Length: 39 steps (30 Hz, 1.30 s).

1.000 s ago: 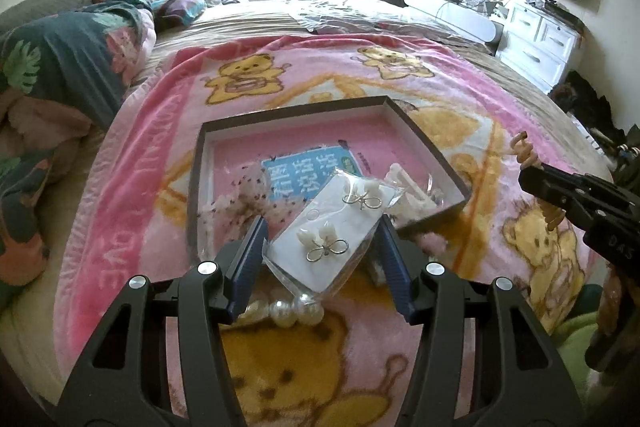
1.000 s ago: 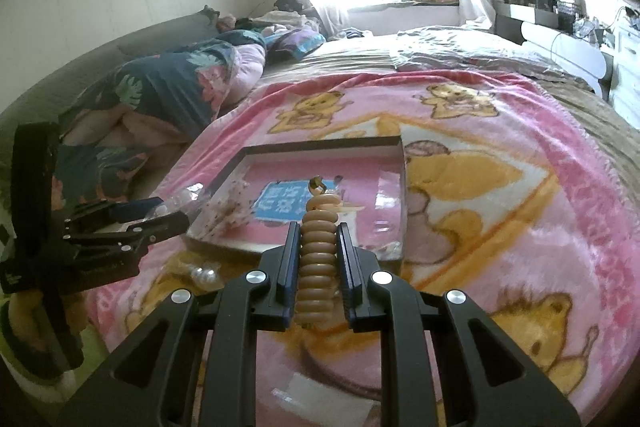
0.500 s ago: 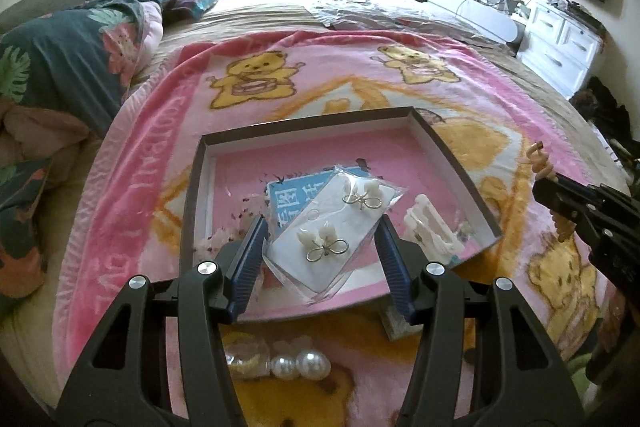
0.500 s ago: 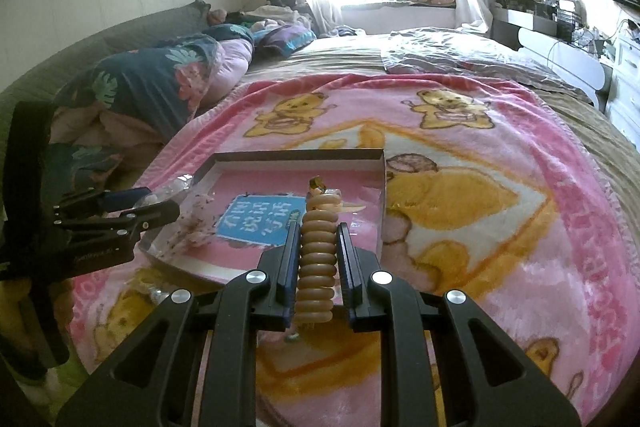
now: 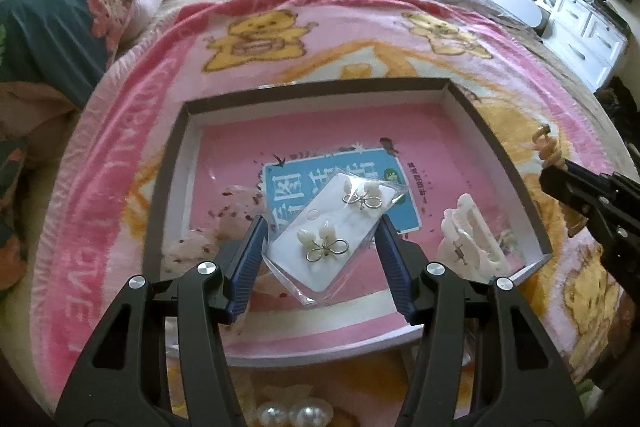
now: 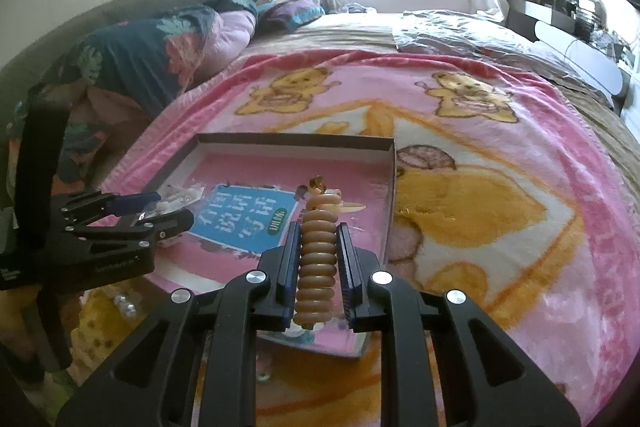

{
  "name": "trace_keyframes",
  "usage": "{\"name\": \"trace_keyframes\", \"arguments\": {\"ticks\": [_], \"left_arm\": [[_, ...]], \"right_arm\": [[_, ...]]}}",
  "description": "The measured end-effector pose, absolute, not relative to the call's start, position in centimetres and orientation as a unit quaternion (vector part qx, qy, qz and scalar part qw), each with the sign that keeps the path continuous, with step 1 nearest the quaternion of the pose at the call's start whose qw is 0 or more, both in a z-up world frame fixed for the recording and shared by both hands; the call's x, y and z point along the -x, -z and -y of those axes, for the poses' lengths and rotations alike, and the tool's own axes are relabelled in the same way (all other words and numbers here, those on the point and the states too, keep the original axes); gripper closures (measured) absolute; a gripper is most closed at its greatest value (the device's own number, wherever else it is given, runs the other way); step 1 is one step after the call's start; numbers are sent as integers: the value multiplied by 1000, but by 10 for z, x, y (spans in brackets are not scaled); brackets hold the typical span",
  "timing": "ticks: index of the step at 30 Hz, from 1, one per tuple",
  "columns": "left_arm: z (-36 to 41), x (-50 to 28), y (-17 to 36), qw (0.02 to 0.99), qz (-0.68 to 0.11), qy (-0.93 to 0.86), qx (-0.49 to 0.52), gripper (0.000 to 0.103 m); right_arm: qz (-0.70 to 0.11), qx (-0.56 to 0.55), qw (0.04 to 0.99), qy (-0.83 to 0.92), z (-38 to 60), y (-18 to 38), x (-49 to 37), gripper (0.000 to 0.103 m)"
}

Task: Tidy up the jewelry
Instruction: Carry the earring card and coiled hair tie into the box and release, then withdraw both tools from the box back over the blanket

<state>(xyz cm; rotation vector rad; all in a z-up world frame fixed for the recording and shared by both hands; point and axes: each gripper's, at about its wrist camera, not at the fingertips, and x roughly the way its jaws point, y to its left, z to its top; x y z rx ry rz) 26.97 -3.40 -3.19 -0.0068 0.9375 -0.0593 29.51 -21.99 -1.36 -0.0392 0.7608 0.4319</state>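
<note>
Both grippers have advanced and dropped toward the tray (image 5: pixel 494 131) since a second ago; it now fills more of each view.

Left gripper (image 5: pixel 320 231): jaws half apart, clamped on the earring card (image 5: pixel 326 233), a clear sleeve carrying two flower earrings. Card hangs over the near-middle of the tray floor, above the blue label (image 5: pixel 304 183), long axis running near-left to far-right.

Right gripper (image 6: pixel 319 247): jaws nearly together, pinching a coiled tan hair tie (image 6: pixel 318 251), long axis pointing straight away along the fingers. It sits over the tray's near-right corner, just inside the right wall.

Key relation: the tray lies directly below and ahead of both payloads; the left one looks further inside, so likely releases first.

Count in tray: one white hair claw (image 5: pixel 468 231) at near right, speckled clear pouches at near left (number unclear). On the blanket (image 5: pixel 120 131), near side of the tray: two pearl beads (image 5: pixel 292 415).
</note>
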Motion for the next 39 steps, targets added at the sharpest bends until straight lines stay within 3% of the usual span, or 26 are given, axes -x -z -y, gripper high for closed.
{"name": "trace_keyframes", "arguments": {"ticks": [10,19,23,30,34,37,39], "left_arm": [[42,-278,53,882,-470,35,3,53],[38,-268,47,886,-463,30,7,42],[33,-263,38,889,-456,28,16,40],[27,-254,24,894,-446,21,31,31],[25,-247,15,897,-441,18,39,25],[23,-240,8,898,-436,17,48,17],[22,-235,3,900,-432,19,57,11]], "right_arm": [[-401,23,894,-200,220,51,-312,86],[-409,17,890,-201,221,57,-314,85],[-407,10,890,-205,224,53,-314,69],[-397,-5,893,-211,231,40,-310,57],[-384,-24,898,-214,238,28,-305,39],[-369,-41,903,-215,246,17,-298,20],[-360,-48,907,-215,250,10,-293,16]]}}
